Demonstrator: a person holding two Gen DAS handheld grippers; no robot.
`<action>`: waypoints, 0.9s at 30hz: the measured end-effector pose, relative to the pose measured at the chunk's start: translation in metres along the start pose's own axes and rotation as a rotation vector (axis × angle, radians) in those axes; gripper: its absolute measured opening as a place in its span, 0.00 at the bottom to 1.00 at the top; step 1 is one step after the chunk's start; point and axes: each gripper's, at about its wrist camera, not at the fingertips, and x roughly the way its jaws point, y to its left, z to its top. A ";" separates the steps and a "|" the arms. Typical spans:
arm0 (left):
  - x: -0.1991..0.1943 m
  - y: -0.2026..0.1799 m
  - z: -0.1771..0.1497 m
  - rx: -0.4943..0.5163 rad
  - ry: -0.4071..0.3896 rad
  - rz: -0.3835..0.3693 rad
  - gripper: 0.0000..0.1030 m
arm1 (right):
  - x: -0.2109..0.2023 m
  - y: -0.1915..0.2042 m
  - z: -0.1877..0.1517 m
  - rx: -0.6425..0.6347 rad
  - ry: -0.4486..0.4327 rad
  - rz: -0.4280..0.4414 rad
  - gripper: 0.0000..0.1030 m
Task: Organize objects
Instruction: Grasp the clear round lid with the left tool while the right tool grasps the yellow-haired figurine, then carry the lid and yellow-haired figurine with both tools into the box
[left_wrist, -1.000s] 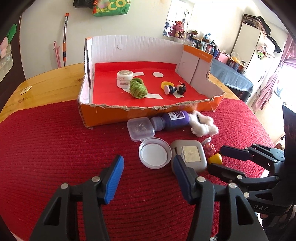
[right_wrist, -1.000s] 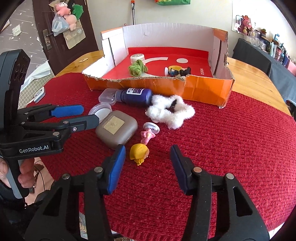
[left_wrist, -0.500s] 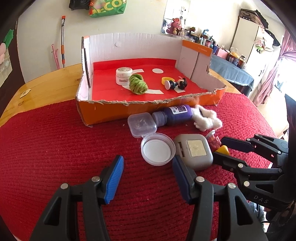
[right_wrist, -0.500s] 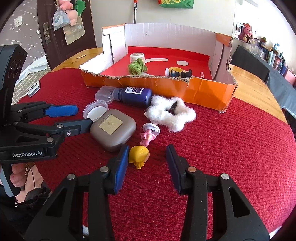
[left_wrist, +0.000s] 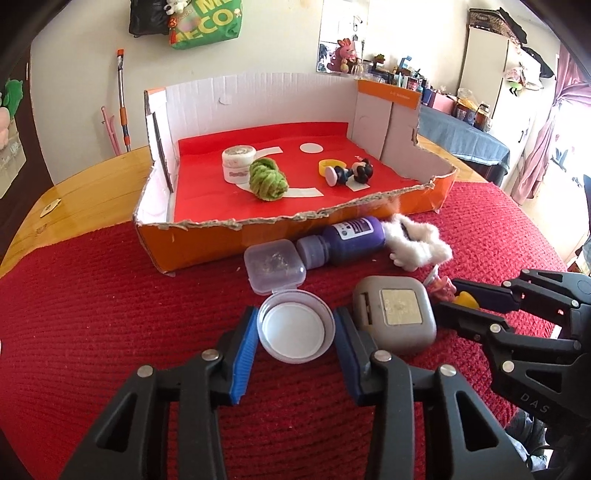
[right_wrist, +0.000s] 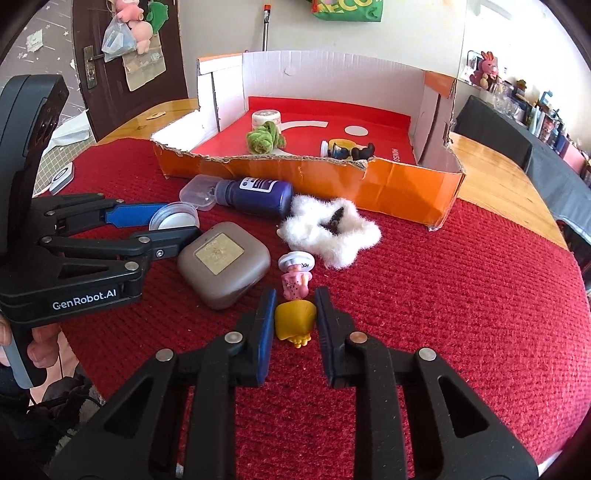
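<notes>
Narrowed sharply from the wide spread of a second ago, on both sides. On the left gripper (left_wrist: 295, 314), jaws closing on the round white lid (left_wrist: 295, 332), blue pads meeting its rim left and right, with the lid lying flat on the red mat (left_wrist: 92, 314). On the right gripper (right_wrist: 296, 306), pressed in as far as it goes, pinching the small yellow toy (right_wrist: 295, 319), which is down on the mat and not yet lifted. Judging from that: two picks being secured at once, a lift and a carry to the cardboard box (left_wrist: 207, 243) likely to come.

Around, on the wooden table (left_wrist: 74, 184) under the mat: the box well ahead of both grips, torn low front wall facing them, already holding a green yarn ball (left_wrist: 267, 179), a white jar (left_wrist: 238, 162), a small dark figure (left_wrist: 351, 171) and a yellow ring (left_wrist: 330, 164). Between grips and box: a grey case (left_wrist: 395, 321) just beside the left gripper's right finger, close enough to be nudged on the lift; a purple bottle (left_wrist: 351, 240) on its side against the front wall; white fluff (left_wrist: 417, 247) next to it; a clear hinged container (left_wrist: 275, 266) touching the lid's far edge; a pink figurine (right_wrist: 295, 280) right at the right gripper's fingertips, apt to be knocked.
</notes>
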 end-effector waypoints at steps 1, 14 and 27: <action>-0.001 0.001 0.000 -0.006 -0.002 -0.003 0.41 | 0.000 0.000 0.000 0.001 -0.001 0.001 0.20; -0.017 0.004 0.005 -0.039 -0.031 -0.033 0.41 | -0.015 -0.002 0.007 0.016 -0.050 0.021 0.20; -0.021 0.005 0.008 -0.043 -0.039 -0.044 0.41 | -0.015 0.000 0.011 0.013 -0.055 0.034 0.20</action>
